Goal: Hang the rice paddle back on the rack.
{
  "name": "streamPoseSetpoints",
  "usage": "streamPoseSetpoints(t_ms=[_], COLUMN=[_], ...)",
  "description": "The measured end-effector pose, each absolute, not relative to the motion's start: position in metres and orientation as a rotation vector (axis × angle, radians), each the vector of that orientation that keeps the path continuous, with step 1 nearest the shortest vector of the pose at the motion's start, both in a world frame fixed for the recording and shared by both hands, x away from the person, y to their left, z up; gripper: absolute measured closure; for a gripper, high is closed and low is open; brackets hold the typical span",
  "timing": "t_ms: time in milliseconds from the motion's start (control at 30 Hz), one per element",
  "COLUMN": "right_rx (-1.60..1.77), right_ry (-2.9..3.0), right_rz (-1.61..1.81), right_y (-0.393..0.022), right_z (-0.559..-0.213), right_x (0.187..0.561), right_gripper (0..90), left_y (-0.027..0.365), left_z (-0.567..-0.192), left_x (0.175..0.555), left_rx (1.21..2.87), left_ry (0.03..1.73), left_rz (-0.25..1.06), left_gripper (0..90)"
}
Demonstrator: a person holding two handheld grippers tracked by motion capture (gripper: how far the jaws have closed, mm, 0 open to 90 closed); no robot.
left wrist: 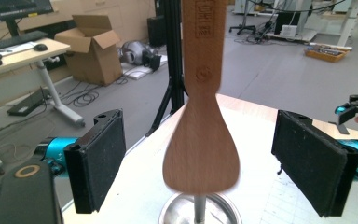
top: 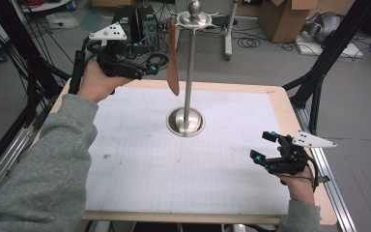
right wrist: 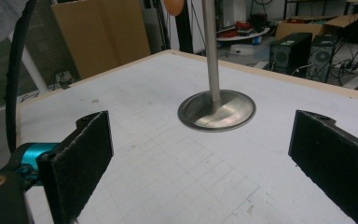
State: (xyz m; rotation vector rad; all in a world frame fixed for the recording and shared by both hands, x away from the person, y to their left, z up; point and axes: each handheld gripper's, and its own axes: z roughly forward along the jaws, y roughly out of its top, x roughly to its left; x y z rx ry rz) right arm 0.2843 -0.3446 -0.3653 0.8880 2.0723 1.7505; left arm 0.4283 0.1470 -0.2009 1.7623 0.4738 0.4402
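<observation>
From the high view, the wooden spatula (top: 173, 60) hangs off the top disc of the metal stand (top: 190, 72), long axis straight up and down, blade end pointing at the table, and it sits just past the tips of the left gripper (top: 150, 70), whose jaws are spread with nothing in them. The right gripper (top: 263, 146) is way off near the table's right edge, jaws apart and empty too. In the left gripper view the spatula (left wrist: 201, 121) hangs dead centre between the two black pads, clear gap on either side, blade down over the stand's round base (left wrist: 198, 210). In the right gripper view the jaws stand wide, with the base (right wrist: 216, 110) out ahead between them on the white gridded mat (right wrist: 158, 163); cardboard boxes (right wrist: 102, 37) and PC towers (right wrist: 303, 53) sit behind.
</observation>
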Motion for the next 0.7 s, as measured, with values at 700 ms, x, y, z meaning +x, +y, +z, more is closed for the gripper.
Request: streamPoseSetpoints(t_ms=[700], right_rx=[0.858], right_ry=[2.060], right_rz=[1.762], right_y=[-0.341], right_z=[-0.359], right_x=[0.281], right_gripper=[5.0], left_y=[0.171], left_z=[-0.229], left_x=[0.396], left_rx=[1.757], left_ry=[0.493], left_rz=[0.455], left_gripper=[18.7])
